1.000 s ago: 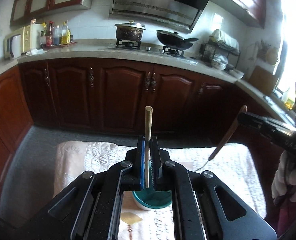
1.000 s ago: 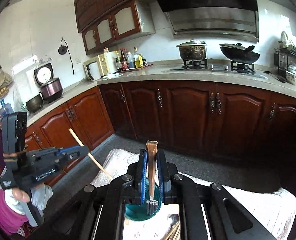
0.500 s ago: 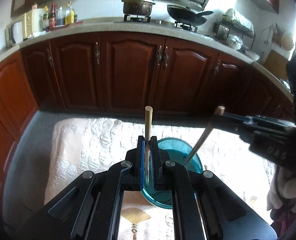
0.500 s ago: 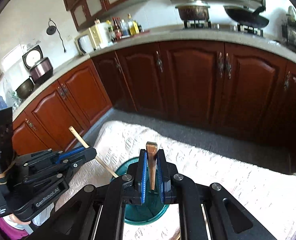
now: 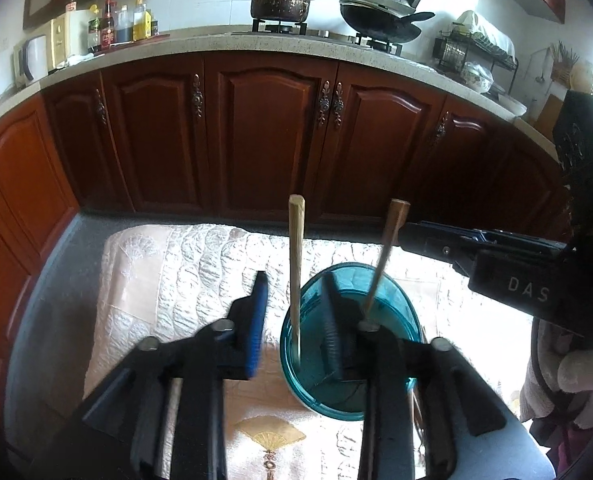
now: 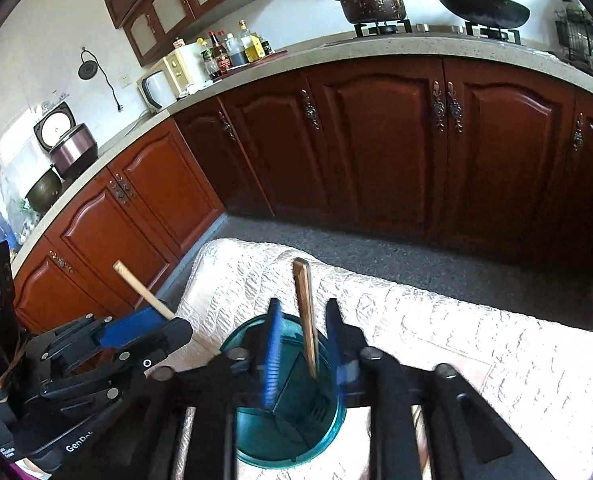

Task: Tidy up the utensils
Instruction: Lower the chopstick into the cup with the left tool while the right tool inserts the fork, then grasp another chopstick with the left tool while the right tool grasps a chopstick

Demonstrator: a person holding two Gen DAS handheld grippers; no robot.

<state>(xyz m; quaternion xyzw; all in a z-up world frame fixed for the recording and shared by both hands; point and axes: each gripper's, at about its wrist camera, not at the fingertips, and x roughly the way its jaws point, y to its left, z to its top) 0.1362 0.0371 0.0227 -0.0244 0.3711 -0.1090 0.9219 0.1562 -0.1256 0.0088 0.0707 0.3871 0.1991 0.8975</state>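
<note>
Fingers of the left gripper (image 5: 292,322) stand wide apart in the left wrist view, holding nothing; the blue-padded left finger (image 5: 254,328) is over the cloth and the right one is over the round teal plastic utensil holder (image 5: 400,396). Between them a pale wooden chopstick (image 5: 296,256) stands nearly upright with its lower end inside the holder, touching neither finger. Just beside it, a darker brown-handled utensil (image 5: 388,248) leans in the same holder, its top end close to the tip of the right gripper (image 5: 420,236), which comes in from the right side.

In the right wrist view the right gripper (image 6: 306,354) is also open, its jaws on both sides of the brown handle (image 6: 306,312) without pressing it. The holder (image 6: 328,436) shows inner dividers, and the handle goes down into one compartment; which one I cannot tell. To the left, the left gripper (image 6: 144,332) sits near the pale chopstick (image 6: 142,290).

The holder stands on a cream quilted cloth (image 5: 168,272) with a fan pattern. Behind it is grey floor (image 6: 416,256), then dark red wooden cabinets (image 5: 264,136) under a speckled stone counter (image 5: 200,46). Farthest, a lidded pot (image 5: 280,0) and a black wok (image 5: 380,22) sit on the stove.
</note>
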